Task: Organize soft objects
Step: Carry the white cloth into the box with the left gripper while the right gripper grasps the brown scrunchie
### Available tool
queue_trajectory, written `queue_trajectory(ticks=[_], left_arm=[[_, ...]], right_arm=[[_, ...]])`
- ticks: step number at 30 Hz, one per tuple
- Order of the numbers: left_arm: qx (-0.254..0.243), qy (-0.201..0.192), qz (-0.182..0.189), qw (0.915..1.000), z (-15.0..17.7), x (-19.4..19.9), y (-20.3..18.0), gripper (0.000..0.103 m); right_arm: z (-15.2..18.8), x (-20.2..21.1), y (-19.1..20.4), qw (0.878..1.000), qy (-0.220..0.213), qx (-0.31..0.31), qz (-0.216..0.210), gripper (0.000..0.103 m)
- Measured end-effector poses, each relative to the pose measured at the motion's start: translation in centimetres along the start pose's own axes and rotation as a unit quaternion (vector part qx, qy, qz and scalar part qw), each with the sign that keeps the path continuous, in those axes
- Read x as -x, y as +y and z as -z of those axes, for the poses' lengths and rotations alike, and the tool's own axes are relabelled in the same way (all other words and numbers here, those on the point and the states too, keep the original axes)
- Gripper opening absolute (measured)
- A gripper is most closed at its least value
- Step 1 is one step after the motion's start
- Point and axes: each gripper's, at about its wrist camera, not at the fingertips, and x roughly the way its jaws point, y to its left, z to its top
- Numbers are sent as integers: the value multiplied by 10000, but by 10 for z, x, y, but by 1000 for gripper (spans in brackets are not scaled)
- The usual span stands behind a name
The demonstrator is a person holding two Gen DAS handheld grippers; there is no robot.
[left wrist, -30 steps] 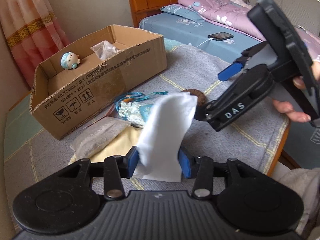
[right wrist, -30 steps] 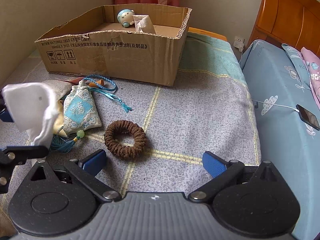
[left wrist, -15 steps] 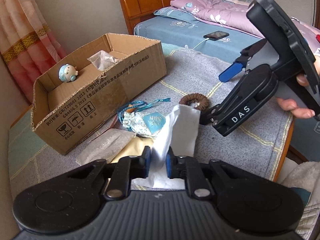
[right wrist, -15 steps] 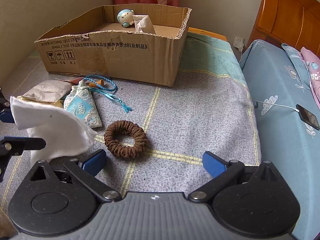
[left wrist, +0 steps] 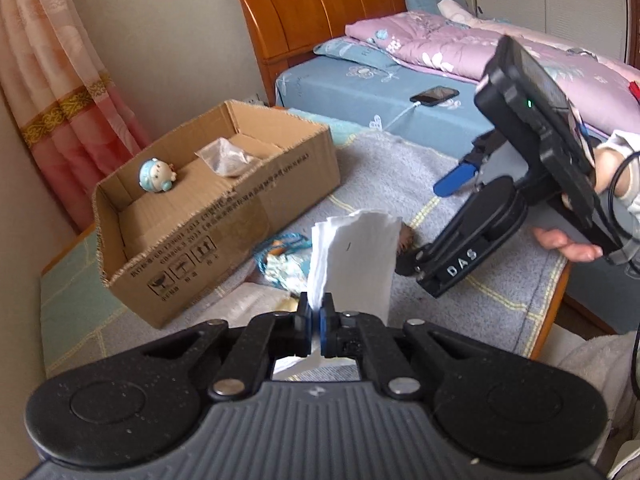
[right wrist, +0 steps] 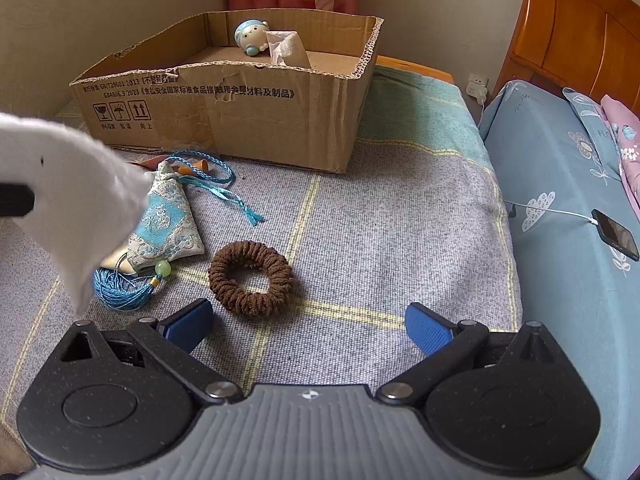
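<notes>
My left gripper (left wrist: 314, 322) is shut on a folded white cloth (left wrist: 356, 260) and holds it up above the grey blanket; the cloth also shows in the right wrist view (right wrist: 76, 196). My right gripper (right wrist: 308, 326) is open and empty, low over the blanket just in front of a brown scrunchie (right wrist: 251, 278). A blue and white sachet (right wrist: 170, 224) with a blue tassel lies left of the scrunchie. The open cardboard box (left wrist: 224, 216) (right wrist: 240, 100) holds a small blue plush toy (left wrist: 156, 176) and a clear bag (left wrist: 228, 156).
A flat white pouch (left wrist: 244, 304) lies beneath the held cloth near the box. A bed (left wrist: 400, 92) with a charging phone (right wrist: 616, 234) runs along the right. A pink curtain (left wrist: 60, 80) and wall stand behind the box. The table edge (left wrist: 554, 312) is at the right.
My left gripper has closed fully on the white cloth and lifted it higher, so it now stands upright. My right gripper has stayed open by the scrunchie.
</notes>
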Motion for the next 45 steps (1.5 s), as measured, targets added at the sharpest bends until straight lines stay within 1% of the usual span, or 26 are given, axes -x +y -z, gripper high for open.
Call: queue_trajectory(ticks=[3, 7, 9, 10, 12, 14, 16, 17, 19, 20, 21, 26, 31, 34, 37, 40, 41, 42, 43, 44, 45], left_arm=[[91, 102, 61, 9999, 7, -8, -6, 1], [214, 2, 57, 9998, 6, -1, -3, 1], [243, -7, -1, 9997, 6, 1, 0, 1], [268, -3, -21, 9996, 7, 2, 2, 1], [323, -2, -91, 9994, 6, 4, 5, 1], [384, -30, -117, 9992, 7, 6, 8, 1], [432, -64, -131, 9990, 6, 7, 10, 1], [442, -72, -143, 9989, 6, 8, 11, 1], [447, -94, -173, 9988, 5, 9, 13, 1], [449, -116, -185, 9988, 4, 10, 13, 1], [455, -142, -210, 9986, 3, 11, 14, 1], [380, -314, -425, 9979, -9, 21, 21, 1], [174, -557, -847, 9947, -33, 30, 41, 1], [53, -648, -1237, 9902, -53, 28, 58, 1], [-3, -629, -1629, 9846, -73, 13, 80, 2], [28, -490, -1980, 9790, -90, -13, 102, 2], [35, -455, -2112, 9764, -93, -24, 107, 4], [11, -403, -2235, 9739, -95, -34, 110, 11], [-5, -303, -2271, 9734, -95, -45, 112, 13], [14, -202, -2200, 9753, -93, -53, 112, 13], [36, -131, -2052, 9786, -90, -60, 111, 18]], right_arm=[[2, 1, 1, 9999, -72, 56, -43, 103], [6, 3, 3, 9992, -278, 194, -199, 103], [8, 4, 7, 9984, -402, 265, -310, 99], [8, 4, 10, 9978, -519, 348, -233, 96], [8, 6, 14, 9963, -655, 449, -328, 78], [5, 7, 15, 9959, -685, 420, -417, 67], [5, 9, 16, 9958, -739, 439, -320, 58], [5, 9, 17, 9957, -744, 452, -323, 49], [4, 11, 18, 9955, -746, 484, -320, 45], [4, 12, 18, 9955, -748, 505, -299, 41], [6, 13, 18, 9954, -755, 516, -272, 38], [5, 22, 15, 9952, -802, 487, -262, 36], [-1, 37, 11, 9937, -954, 537, -252, 35], [-6, 44, 10, 9927, -1043, 554, -263, 35], [-10, 49, 9, 9919, -1114, 553, -274, 35], [-12, 52, 9, 9910, -1173, 591, -251, 35], [-13, 52, 8, 9909, -1181, 595, -246, 35], [-14, 53, 9, 9909, -1183, 591, -240, 35], [-14, 53, 9, 9910, -1187, 579, -231, 35], [-15, 54, 8, 9910, -1191, 572, -222, 35], [-15, 54, 8, 9910, -1191, 571, -213, 35]])
